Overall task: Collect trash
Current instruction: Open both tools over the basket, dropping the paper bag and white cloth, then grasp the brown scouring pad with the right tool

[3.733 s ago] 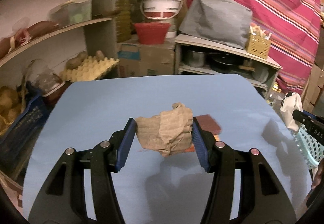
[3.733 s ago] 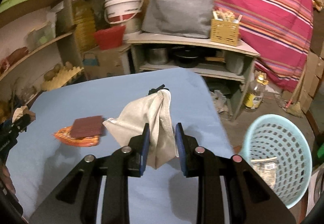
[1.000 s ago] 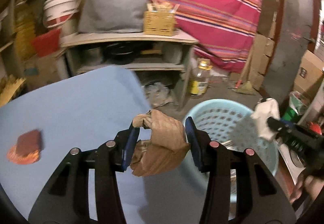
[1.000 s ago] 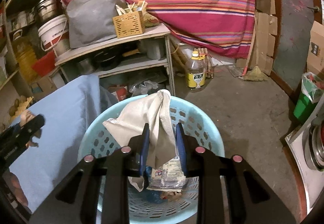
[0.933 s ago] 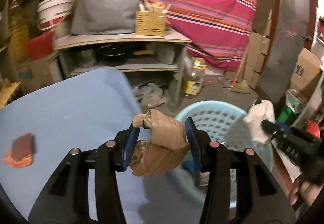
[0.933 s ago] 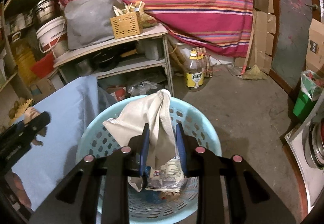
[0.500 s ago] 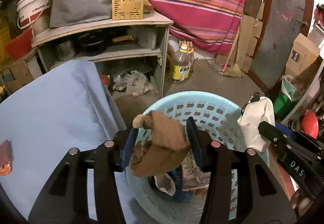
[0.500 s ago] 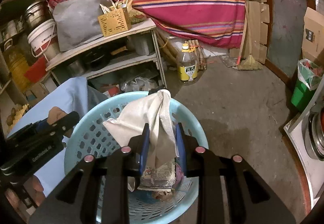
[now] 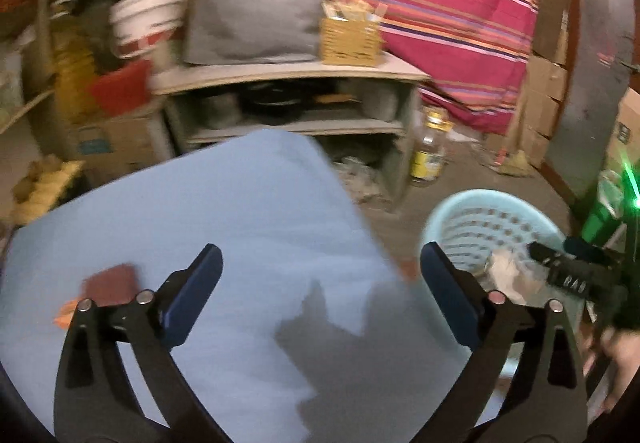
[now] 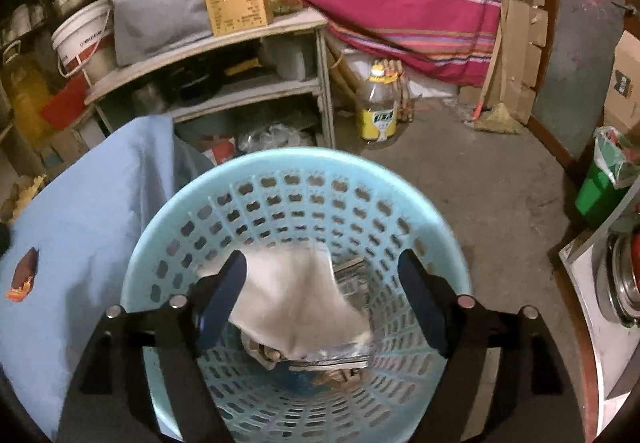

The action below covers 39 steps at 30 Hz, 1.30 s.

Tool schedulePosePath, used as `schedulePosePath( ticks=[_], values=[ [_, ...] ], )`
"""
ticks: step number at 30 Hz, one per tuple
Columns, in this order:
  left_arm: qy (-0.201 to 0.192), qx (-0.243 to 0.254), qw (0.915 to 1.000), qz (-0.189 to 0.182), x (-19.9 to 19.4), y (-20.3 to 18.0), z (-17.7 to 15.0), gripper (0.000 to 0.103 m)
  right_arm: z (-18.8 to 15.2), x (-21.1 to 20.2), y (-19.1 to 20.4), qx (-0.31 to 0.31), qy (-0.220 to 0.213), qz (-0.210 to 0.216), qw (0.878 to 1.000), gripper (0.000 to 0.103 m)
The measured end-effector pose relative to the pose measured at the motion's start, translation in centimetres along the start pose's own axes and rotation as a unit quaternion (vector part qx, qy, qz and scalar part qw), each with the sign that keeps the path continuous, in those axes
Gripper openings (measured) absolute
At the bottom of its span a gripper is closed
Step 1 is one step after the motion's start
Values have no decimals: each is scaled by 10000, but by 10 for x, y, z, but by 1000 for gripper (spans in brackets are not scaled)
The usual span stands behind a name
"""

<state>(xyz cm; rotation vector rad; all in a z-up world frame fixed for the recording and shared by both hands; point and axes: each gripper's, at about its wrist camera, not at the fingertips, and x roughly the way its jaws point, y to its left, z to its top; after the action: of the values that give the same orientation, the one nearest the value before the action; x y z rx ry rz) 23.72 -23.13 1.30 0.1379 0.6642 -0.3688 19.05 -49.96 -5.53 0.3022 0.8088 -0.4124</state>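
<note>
My right gripper point(image 10: 322, 271) is open over the light blue perforated basket point(image 10: 348, 179). A white cloth point(image 10: 296, 303) lies loose inside the basket between the jaws, on top of other trash. My left gripper point(image 9: 320, 263) is open and empty above the blue-covered table point(image 9: 200, 203). A maroon pad on an orange wrapper point(image 9: 108, 285) lies on the table left of it; it also shows in the right wrist view point(image 10: 24, 277). The basket point(image 9: 460, 215) stands on the floor right of the table, with the right gripper's fingers point(image 9: 568, 271) over it.
A grey shelf unit point(image 10: 224, 55) with a grey bag, a straw box and pots stands behind the table. A plastic bottle point(image 10: 378, 109) stands on the concrete floor. A green bin point(image 10: 600, 187) and cardboard boxes are at the right. A striped cloth hangs behind.
Both grippers have opened. The brown paper left the left gripper and the white cloth dropped from the right gripper into the basket. The left gripper has swung back over the table.
</note>
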Motion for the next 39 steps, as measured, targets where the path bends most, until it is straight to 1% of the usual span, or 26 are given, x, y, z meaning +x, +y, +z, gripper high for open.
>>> schedulePosePath(
  ticks=[2, 3, 4, 5, 9, 11, 14, 16, 19, 22, 28, 29, 31, 34, 39],
  values=[
    [4, -130, 9997, 222, -10, 35, -6, 97, 0, -1, 4, 57, 30, -27, 10000, 78],
    [20, -182, 9991, 372, -15, 55, -10, 97, 0, -3, 8, 85, -1, -51, 10000, 80],
    [18, -220, 9982, 557, -19, 74, -13, 97, 0, -8, 14, 106, -80, -92, 9999, 82],
    [16, -247, 9973, 697, -21, 86, -15, 97, 0, -12, 20, 110, -162, -127, 9997, 88],
    [-25, -472, 9901, 1324, -38, 153, -33, 97, 0, -28, 56, -15, -429, -32, 9991, 92],
    [-85, -638, 9864, 1511, -45, 183, -43, 97, -3, -35, 82, -124, -561, 37, 9983, 97],
    [-79, -970, 9814, 1653, -47, 221, -56, 97, -7, -40, 126, -378, -668, 187, 9969, 98],
    [55, -1095, 9778, 1785, -43, 247, -64, 97, -14, -42, 159, -616, -709, 287, 9952, 98],
    [90, -1118, 9730, 2019, -44, 270, -74, 97, -23, -43, 204, -934, -719, 431, 9921, 98],
    [95, -1258, 9711, 2027, -45, 292, -82, 97, -33, -44, 247, -1200, -734, 616, 9881, 98],
    [130, -1620, 9629, 2154, -49, 334, -99, 98, -55, -38, 325, -1665, -612, 953, 9795, 98],
    [138, -1616, 9622, 2188, -49, 338, -101, 98, -59, -38, 335, -1738, -596, 994, 9779, 98],
    [112, -1569, 9586, 2372, -51, 346, -103, 98, -67, -35, 359, -1909, -558, 1061, 9743, 98],
    [85, -1516, 9555, 2528, -55, 359, -104, 98, -76, -34, 384, -2119, -500, 1126, 9695, 98],
    [95, -1572, 9517, 2634, -56, 376, -103, 98, -83, -41, 410, -2284, -505, 1217, 9646, 98]
  ],
)
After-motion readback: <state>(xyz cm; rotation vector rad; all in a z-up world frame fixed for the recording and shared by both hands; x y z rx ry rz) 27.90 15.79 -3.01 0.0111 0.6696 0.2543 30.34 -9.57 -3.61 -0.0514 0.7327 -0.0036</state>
